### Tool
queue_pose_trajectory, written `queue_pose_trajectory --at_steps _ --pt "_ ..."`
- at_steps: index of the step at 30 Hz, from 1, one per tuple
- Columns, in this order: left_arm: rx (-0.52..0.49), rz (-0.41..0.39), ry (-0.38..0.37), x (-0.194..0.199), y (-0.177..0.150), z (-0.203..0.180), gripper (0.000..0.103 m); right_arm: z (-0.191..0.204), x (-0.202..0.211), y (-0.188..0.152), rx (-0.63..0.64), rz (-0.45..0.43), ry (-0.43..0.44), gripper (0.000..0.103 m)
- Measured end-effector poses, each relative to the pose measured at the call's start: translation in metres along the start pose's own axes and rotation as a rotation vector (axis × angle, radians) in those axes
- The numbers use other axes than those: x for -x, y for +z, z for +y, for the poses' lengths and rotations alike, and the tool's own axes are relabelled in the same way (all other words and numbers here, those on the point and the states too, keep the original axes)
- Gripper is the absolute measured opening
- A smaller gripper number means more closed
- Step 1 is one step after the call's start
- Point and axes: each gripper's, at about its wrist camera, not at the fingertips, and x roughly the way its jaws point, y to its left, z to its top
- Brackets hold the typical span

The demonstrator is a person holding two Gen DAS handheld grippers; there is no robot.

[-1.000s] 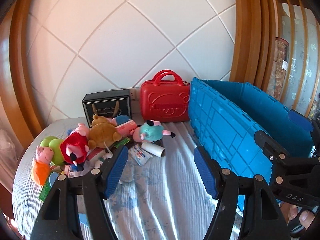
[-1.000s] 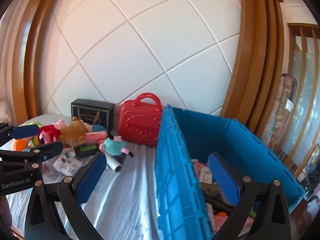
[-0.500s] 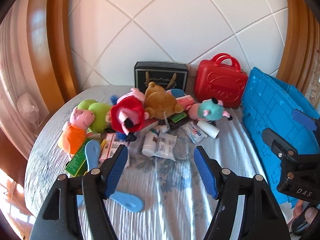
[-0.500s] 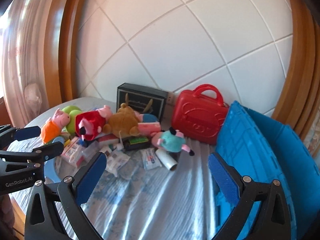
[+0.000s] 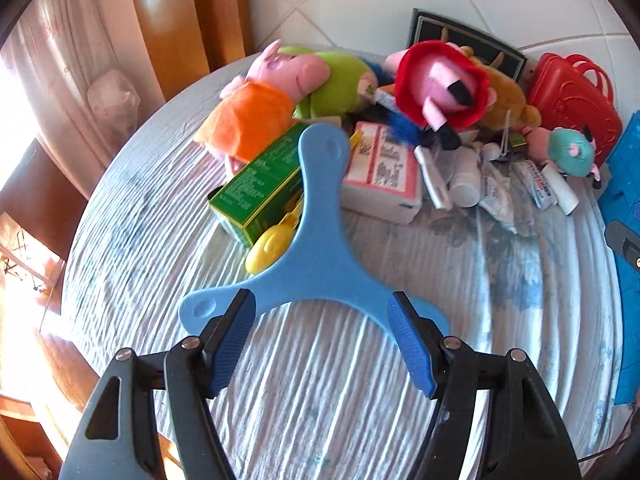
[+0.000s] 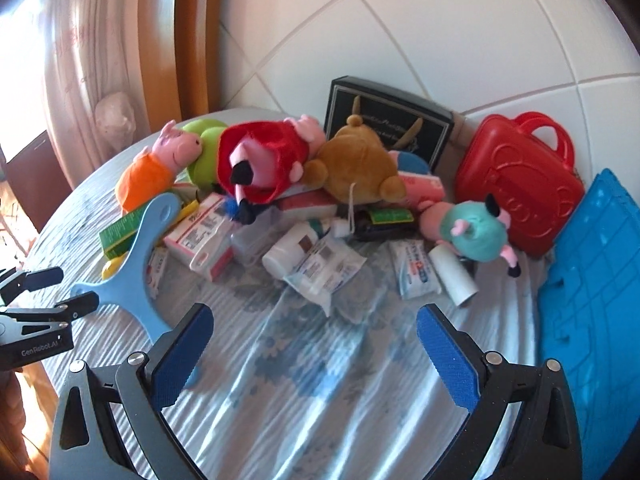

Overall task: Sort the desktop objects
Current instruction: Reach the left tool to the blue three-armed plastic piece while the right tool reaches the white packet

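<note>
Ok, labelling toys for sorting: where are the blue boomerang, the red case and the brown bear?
blue boomerang (image 5: 316,264): left wrist view, its centre hub.
red case (image 6: 516,196): right wrist view, its embossed front.
brown bear (image 6: 356,168): right wrist view, its back.

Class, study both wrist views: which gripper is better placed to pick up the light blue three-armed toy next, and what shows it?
Left. The left gripper is open right at the blue three-armed toy, its fingers flanking the hub. The right gripper is open over bare tablecloth, with the toy off to its left.
</note>
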Motion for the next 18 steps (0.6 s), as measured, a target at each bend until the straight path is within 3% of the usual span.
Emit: queue_pose_trajectory --at_steps 6,12,18 --pt "0.07 0.068 -0.037 -0.032 0.003 0.021 0.068 0.016 -0.036 -0.009 0.012 0.085 0.02 0.103" --pt "0.108 0.105 -0.094 -0.054 0.017 -0.002 0.068 0.011 -0.053 -0.02 0.014 0.123 0.01 0.103" --pt "0.226 0.13 -0.102 -0.079 0.019 -0.016 0.068 -0.019 -0.078 -0.028 -0.036 0.145 0.051 0.103"
